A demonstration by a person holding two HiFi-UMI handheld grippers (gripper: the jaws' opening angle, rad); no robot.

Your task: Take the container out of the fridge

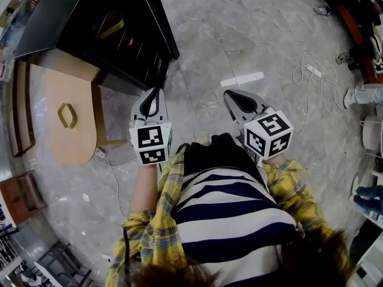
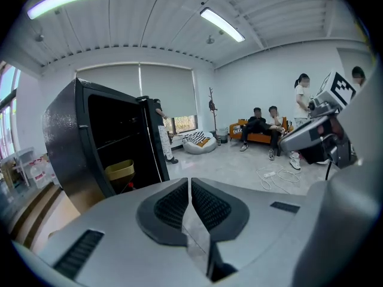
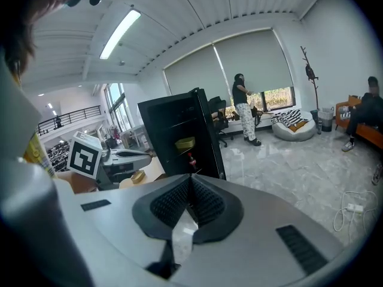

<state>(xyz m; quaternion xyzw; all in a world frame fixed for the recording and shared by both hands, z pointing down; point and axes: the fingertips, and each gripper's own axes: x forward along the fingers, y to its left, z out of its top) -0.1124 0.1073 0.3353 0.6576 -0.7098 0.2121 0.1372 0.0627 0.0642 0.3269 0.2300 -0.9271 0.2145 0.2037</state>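
Presently the person is standing apart from the open fridge [image 1: 57,14], carrying the left tongs [image 1: 156,92] and right tongs [image 1: 231,94] fully closed and empty, apparently because the approach is not yet beginning. The yellow container [image 1: 112,27] is sitting on a fridge shelf.

Grey marble floor [image 1: 239,40], low wooden table [image 1: 72,142], orange sofa [image 2: 263,138], blind-covered windows [image 2: 164,91], ceiling strip lights [image 2: 222,24].

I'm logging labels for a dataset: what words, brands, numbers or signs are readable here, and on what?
No readable text anywhere.
Left marker cube, right marker cube: black-and-white code squares, not words.
Bottle in the fridge: red label, too small to read.
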